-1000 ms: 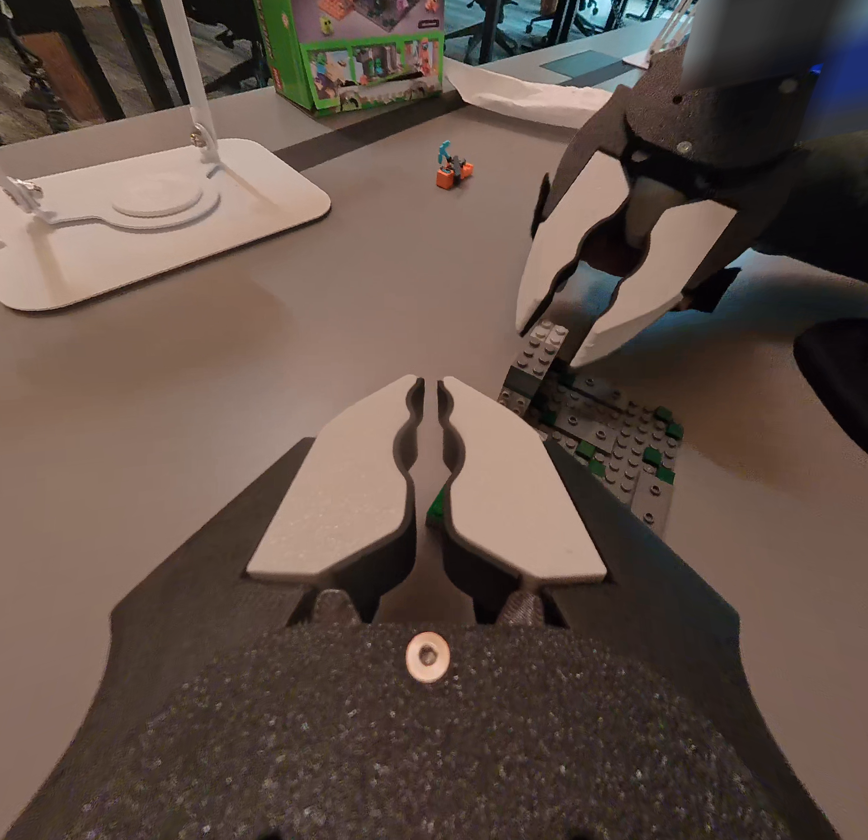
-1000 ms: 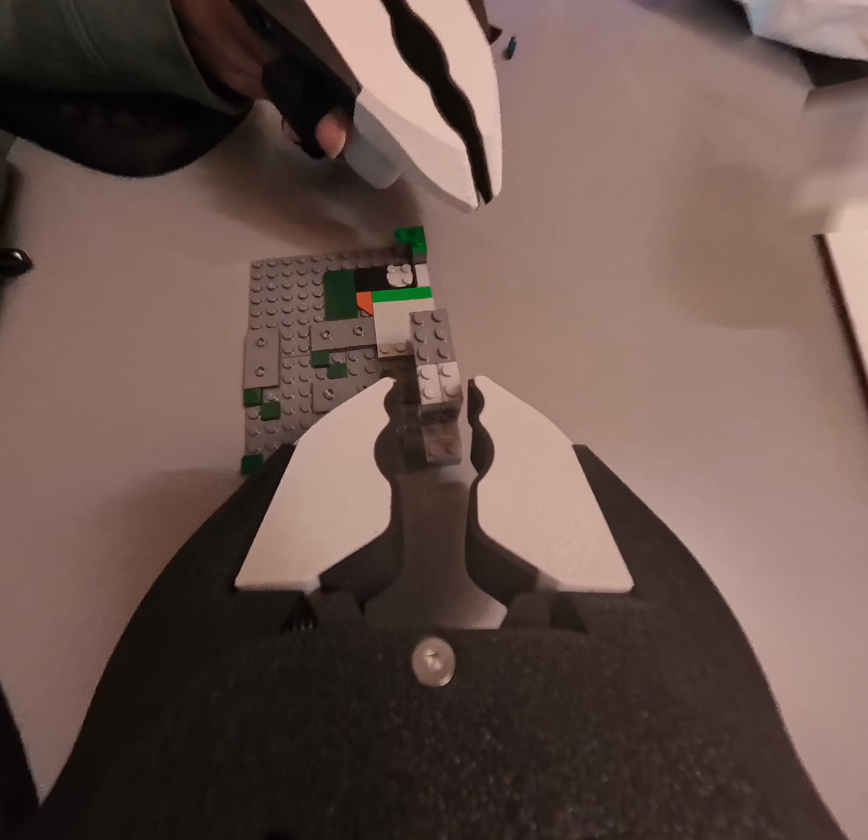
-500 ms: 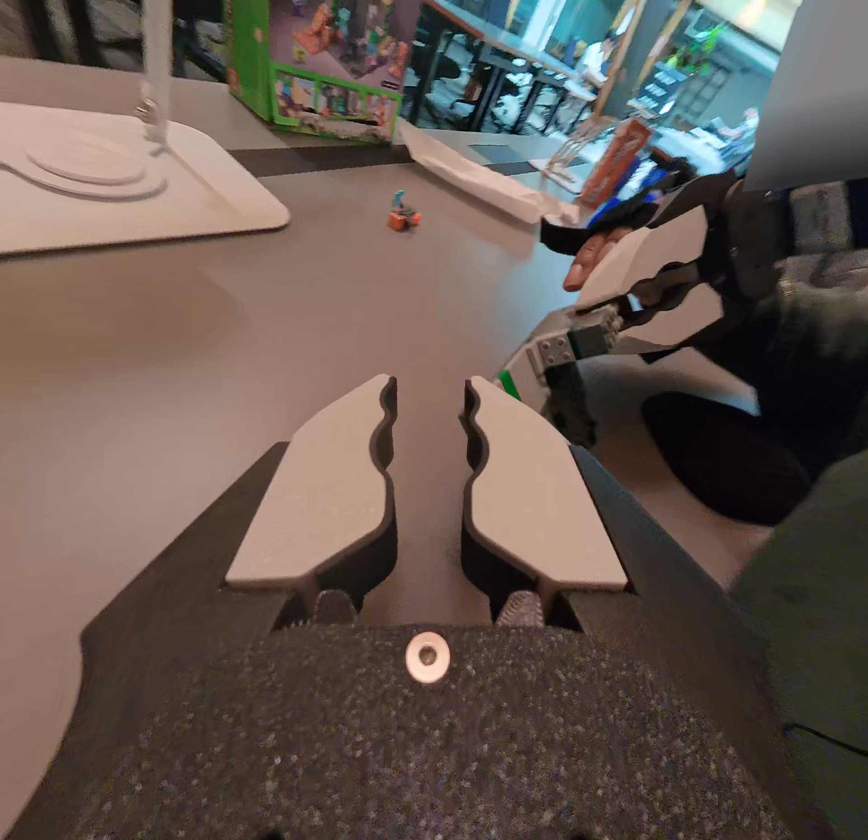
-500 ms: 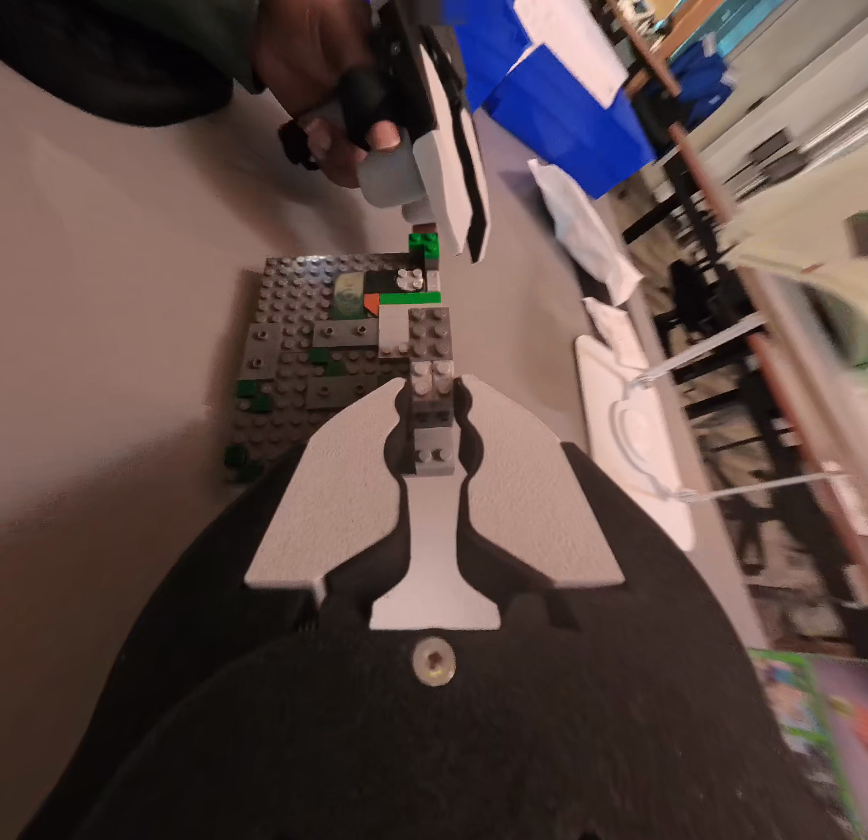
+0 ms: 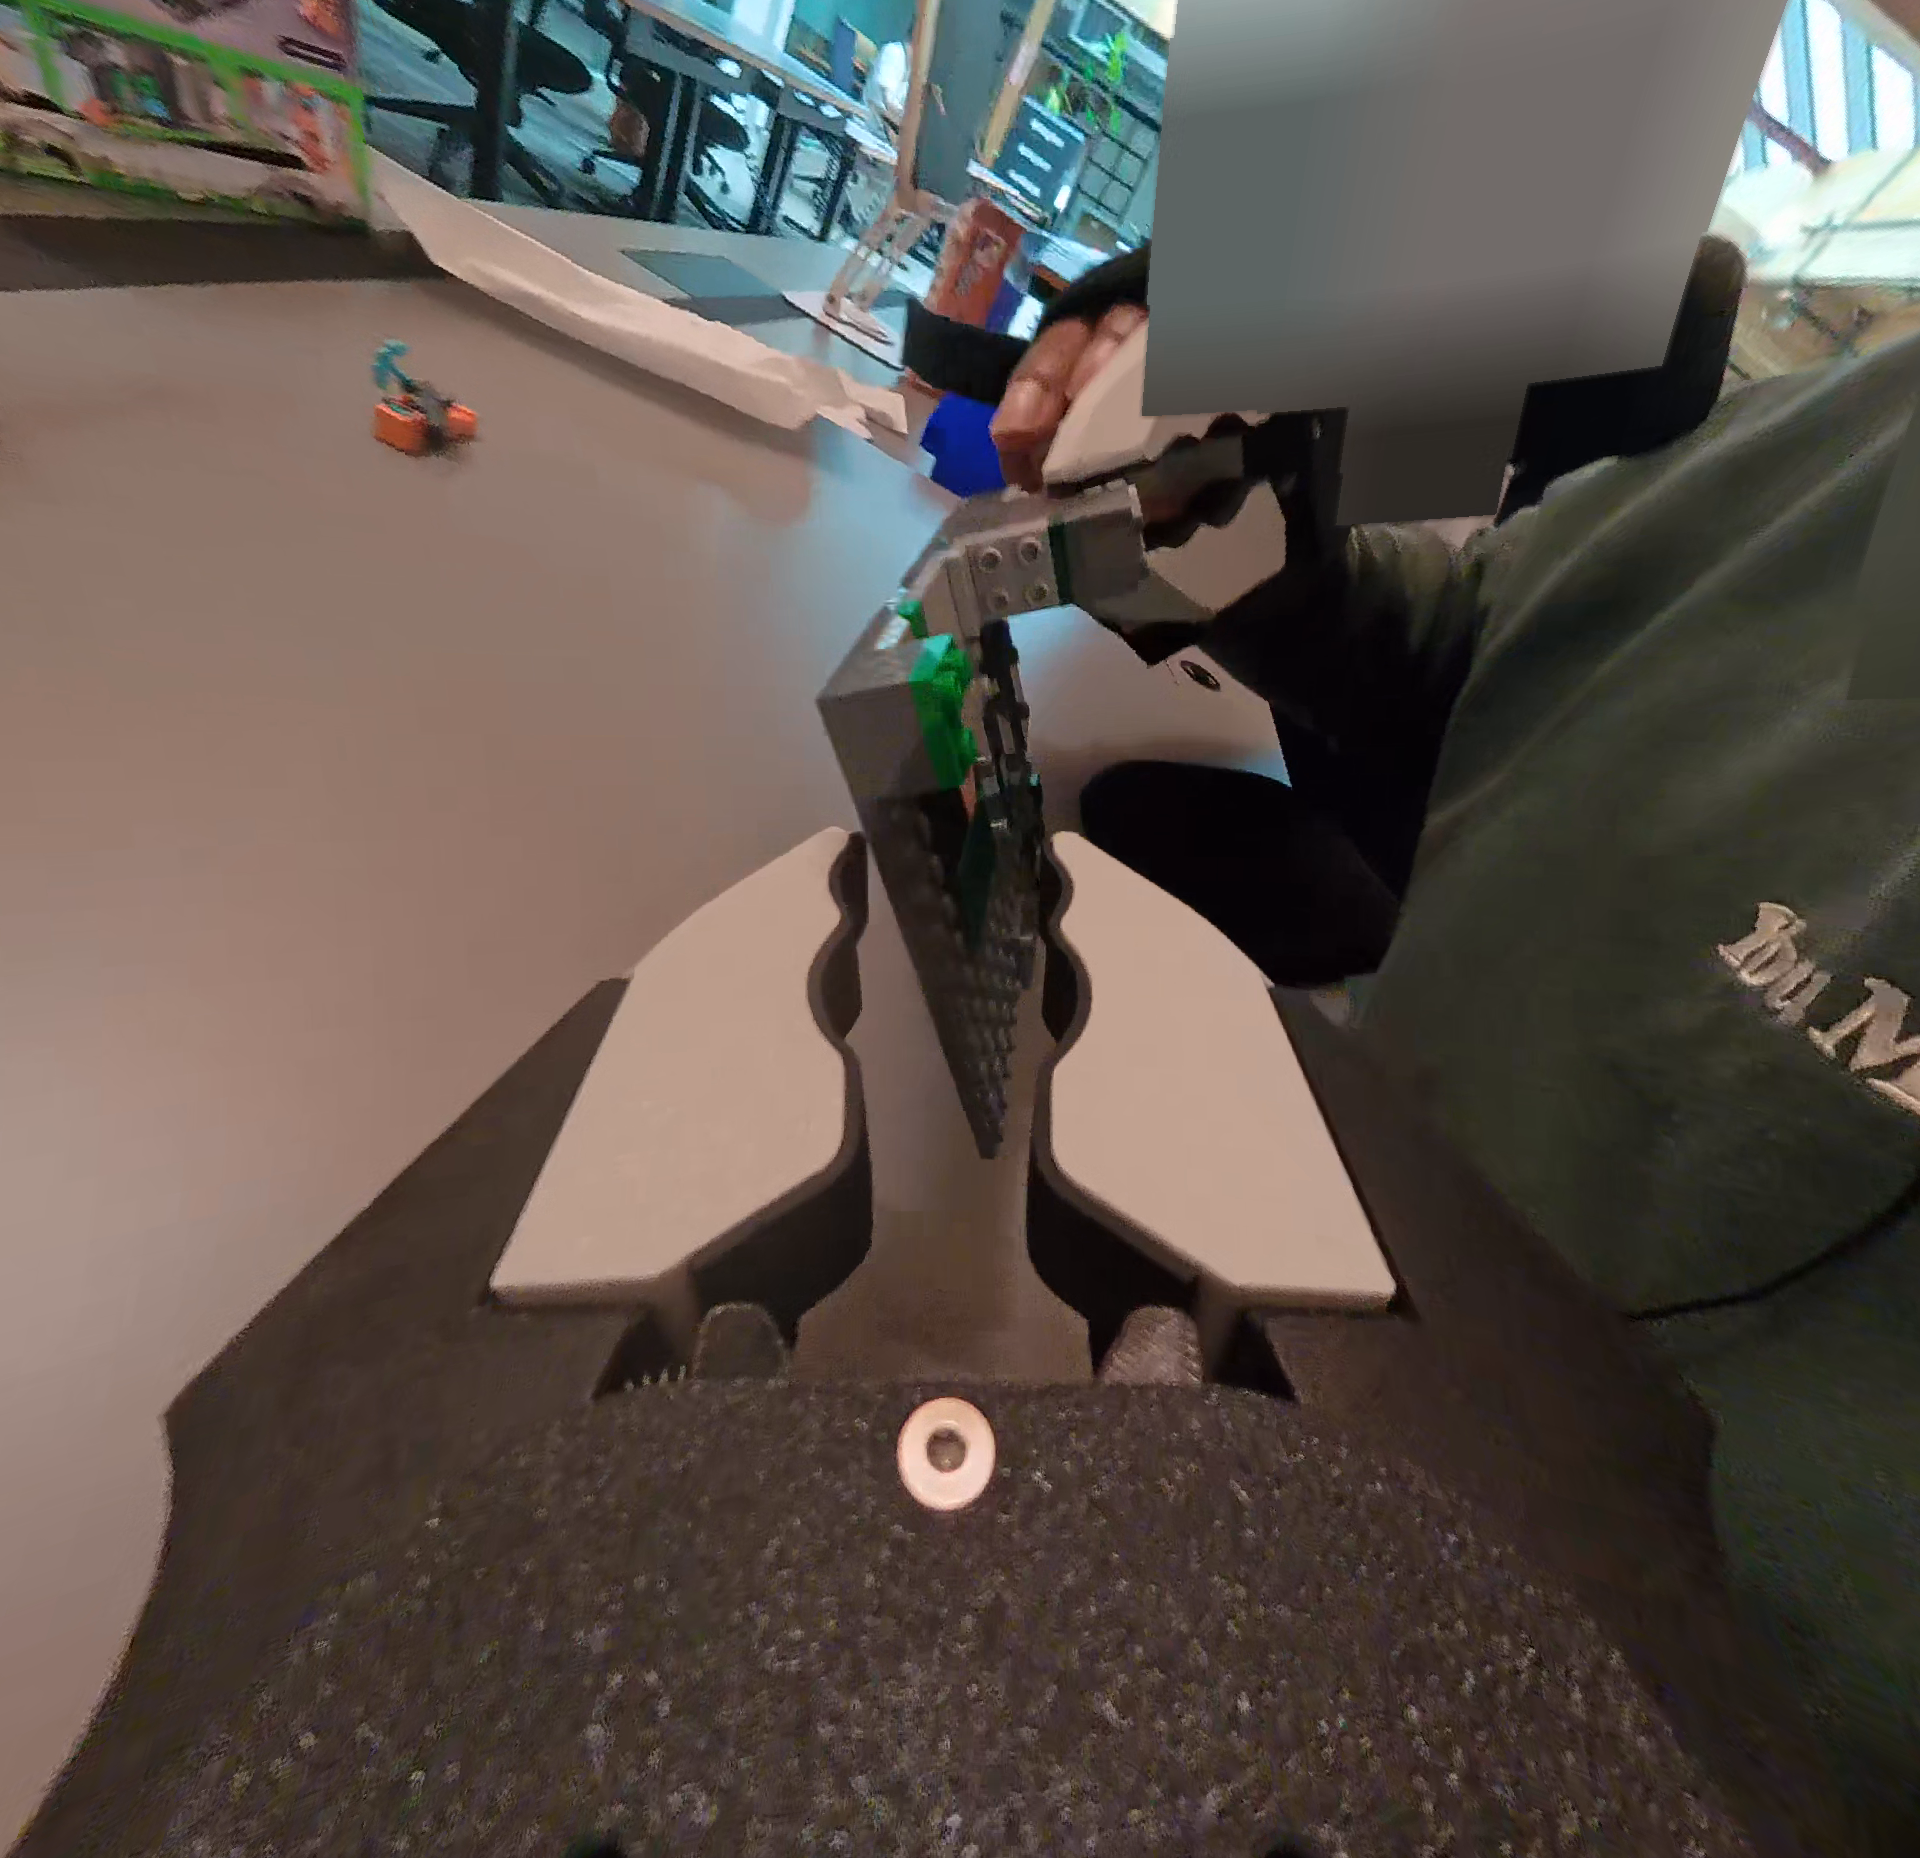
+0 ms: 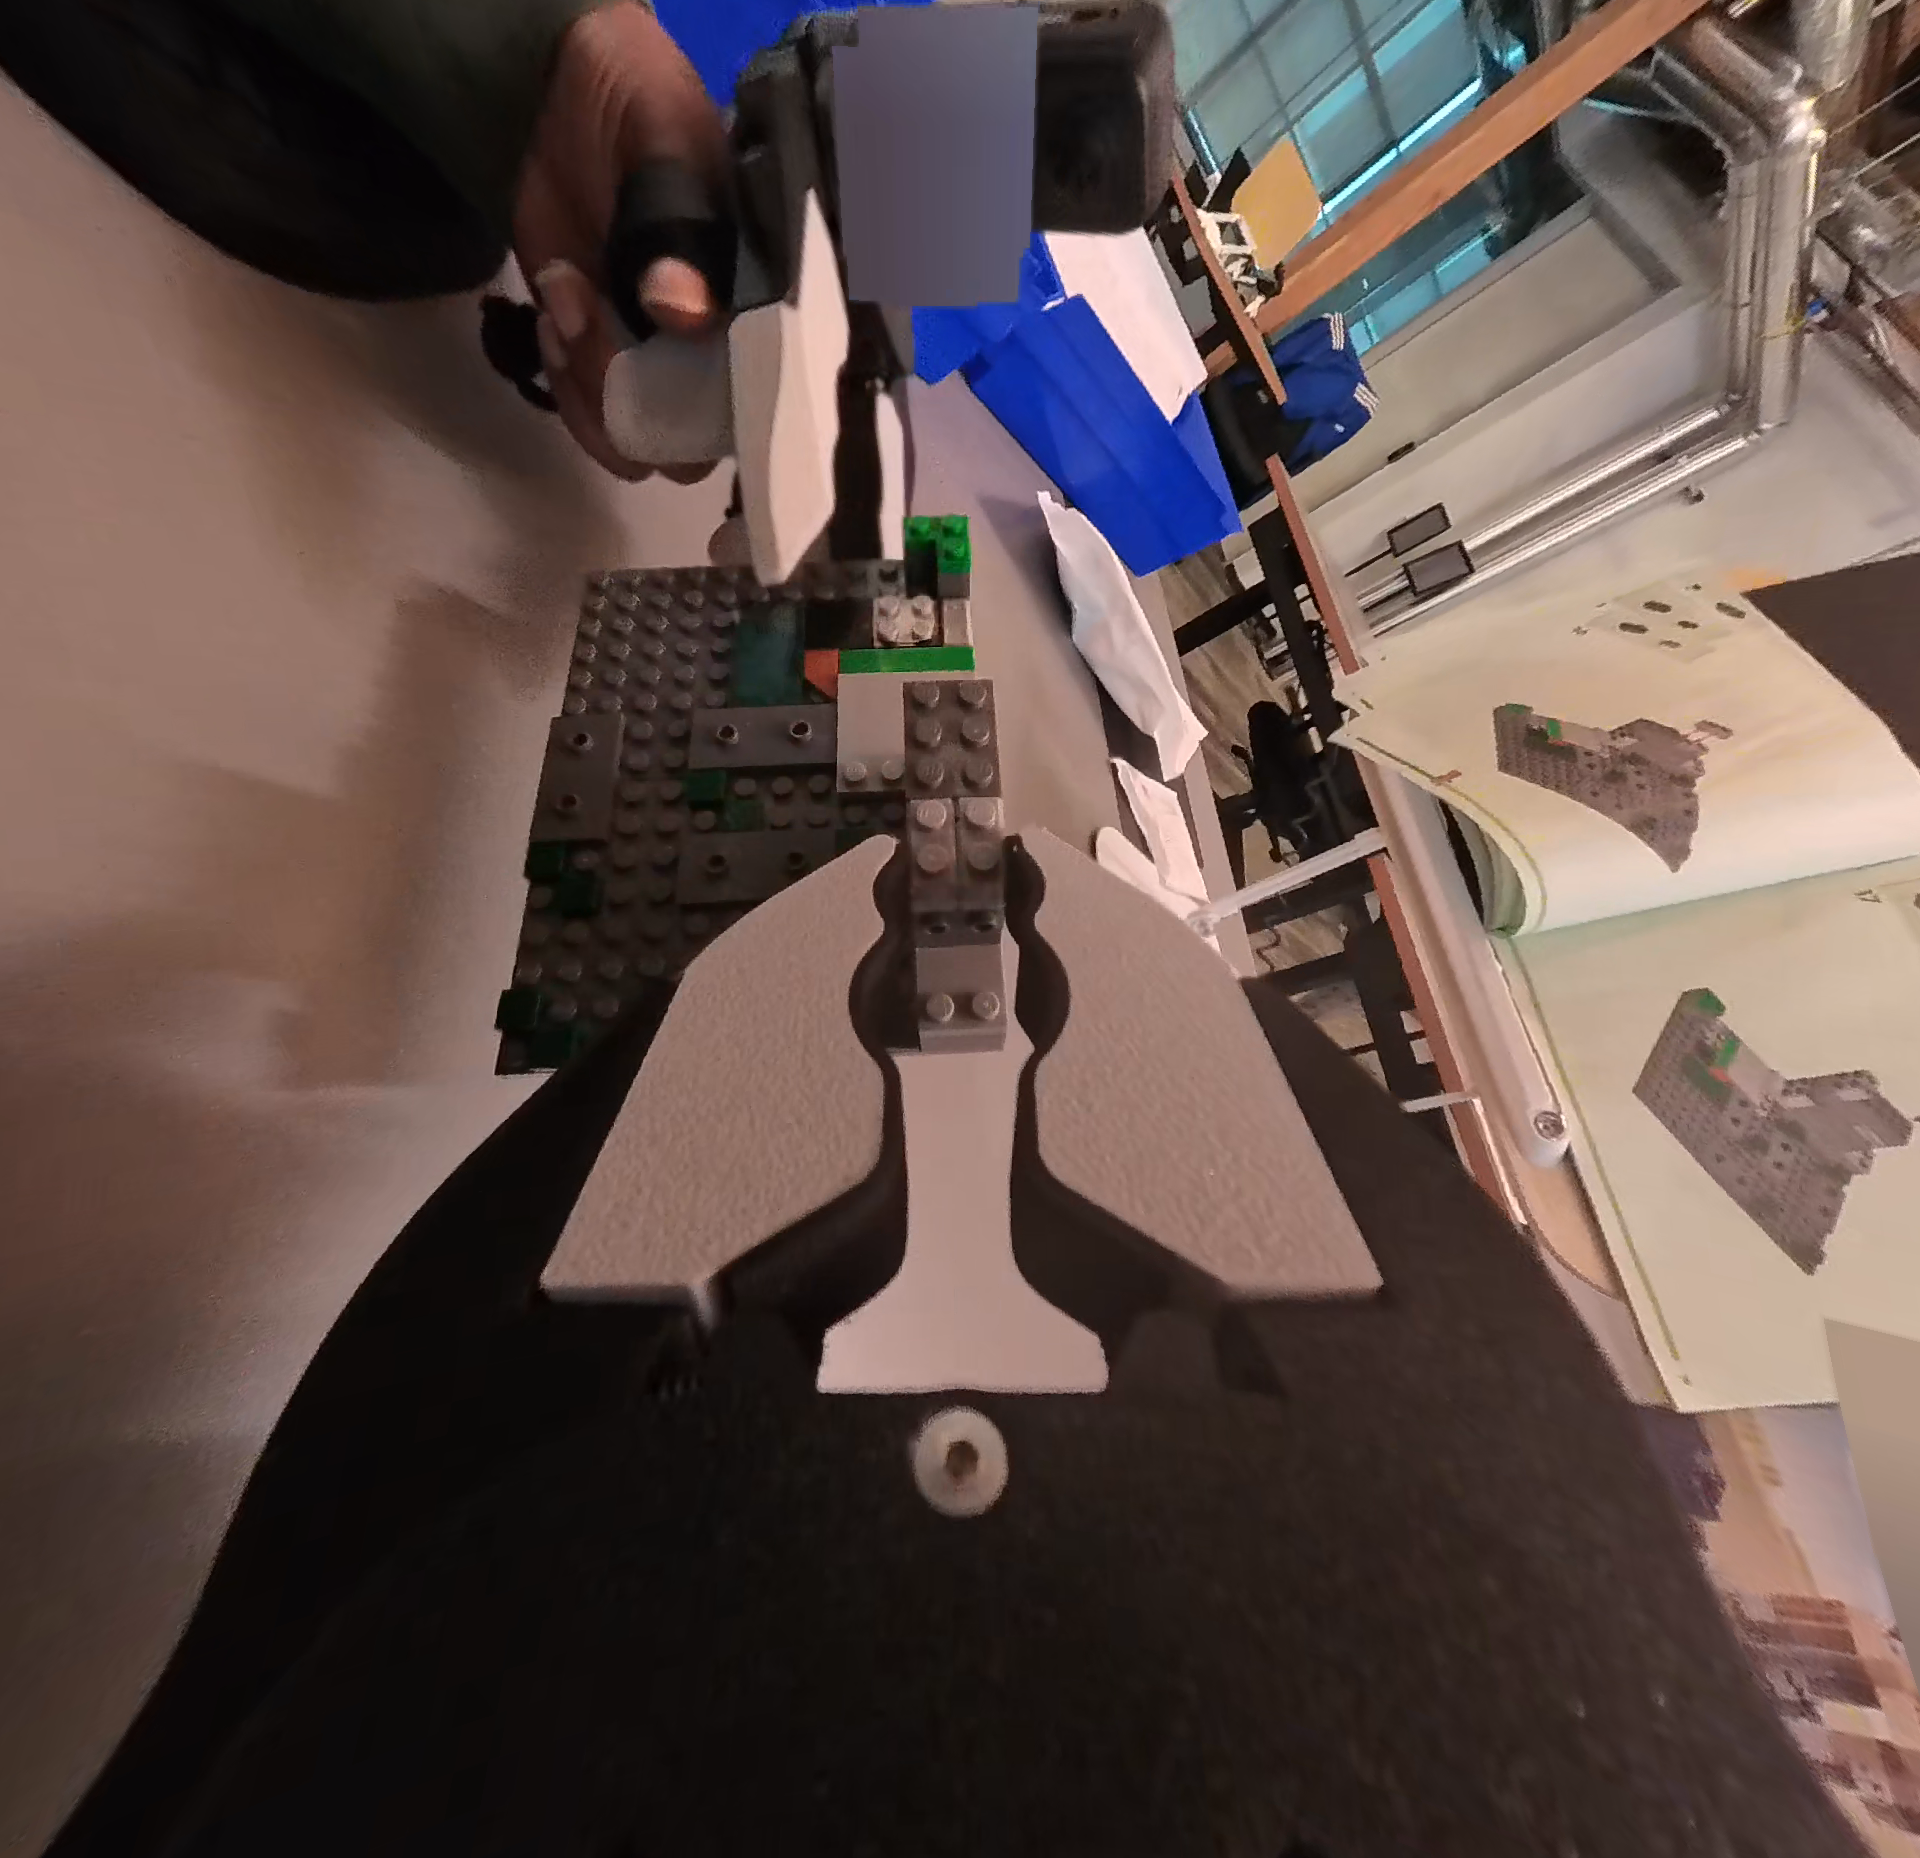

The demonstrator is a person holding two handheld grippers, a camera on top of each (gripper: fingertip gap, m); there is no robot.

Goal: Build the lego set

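Note:
The lego build is a dark grey baseplate (image 6: 623,769) with green and grey pieces and a grey brick wall (image 6: 956,977) along one side. My right gripper (image 6: 954,847) is shut on that wall and holds the build up off the table, tilted on edge. In the left wrist view the plate (image 5: 966,956) stands edge-on between the fingers of my left gripper (image 5: 951,852), which is open around the plate's end. The right gripper (image 5: 1132,561) shows there at the top of the build. The left gripper (image 6: 831,551) shows at the plate's far edge.
On the grey table (image 5: 416,769) lie a small orange and teal lego piece (image 5: 421,416), a white paper bag (image 5: 644,333) and the green set box (image 5: 177,135). An open instruction booklet (image 6: 1662,977) and a blue bin (image 6: 1091,406) are nearby. A person's green sleeve (image 5: 1662,769) is at right. My hands' fingertips stand some 8 cm from each other.
The right gripper closed on the grey wall and lifted the build off the table, tipping it on edge. The left gripper opened and moved so its fingers straddle the plate.

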